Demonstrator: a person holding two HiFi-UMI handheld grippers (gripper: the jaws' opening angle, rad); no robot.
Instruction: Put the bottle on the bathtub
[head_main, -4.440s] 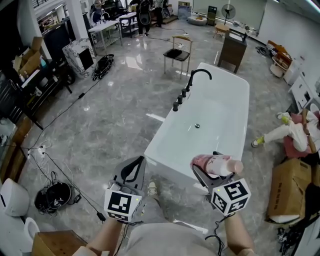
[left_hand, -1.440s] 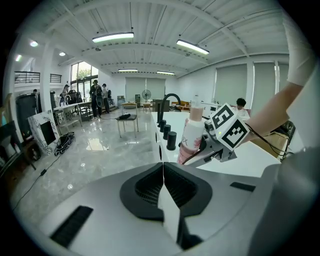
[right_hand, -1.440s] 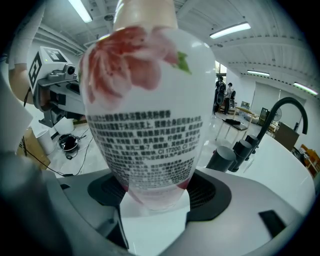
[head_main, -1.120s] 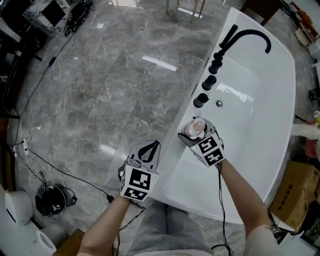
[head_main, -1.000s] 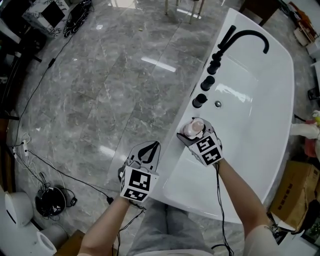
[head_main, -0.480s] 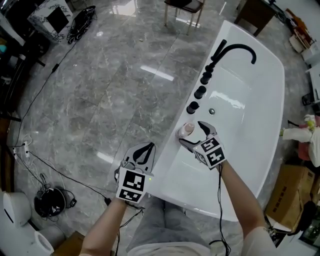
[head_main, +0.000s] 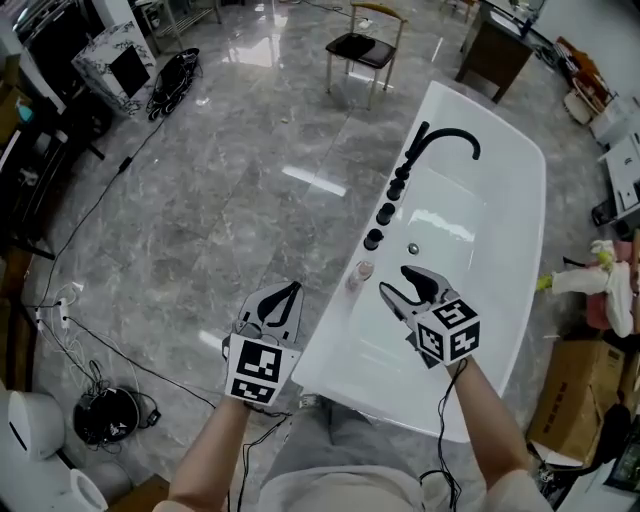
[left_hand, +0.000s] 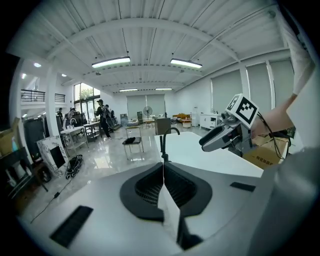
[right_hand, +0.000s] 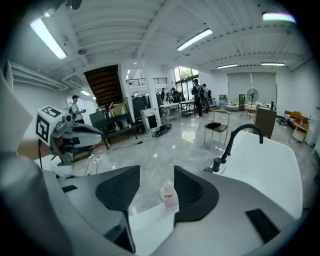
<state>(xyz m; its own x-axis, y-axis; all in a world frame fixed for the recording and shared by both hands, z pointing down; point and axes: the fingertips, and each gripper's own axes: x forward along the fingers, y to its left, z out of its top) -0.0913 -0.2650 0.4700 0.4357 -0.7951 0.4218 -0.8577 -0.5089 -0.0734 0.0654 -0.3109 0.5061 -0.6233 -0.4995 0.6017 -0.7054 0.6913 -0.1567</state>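
A small clear bottle with a pink label (head_main: 357, 275) stands upright on the left rim of the white bathtub (head_main: 500, 230), near the black knobs. In the right gripper view the bottle (right_hand: 170, 196) stands on the rim a little beyond the jaws, free of them. My right gripper (head_main: 408, 289) is open over the tub, to the right of the bottle. My left gripper (head_main: 277, 303) is shut with nothing in it, held over the floor beside the tub's outer wall.
A black faucet (head_main: 438, 142) and several black knobs (head_main: 384, 213) line the tub's left rim beyond the bottle. A chair (head_main: 364, 48) stands past the tub's far end. Cables (head_main: 95, 340) run across the grey marble floor at left. Cardboard boxes (head_main: 578, 395) sit at right.
The right gripper let go of the bottle, left it standing on the tub rim, and drew back to the right. The left gripper stayed shut.
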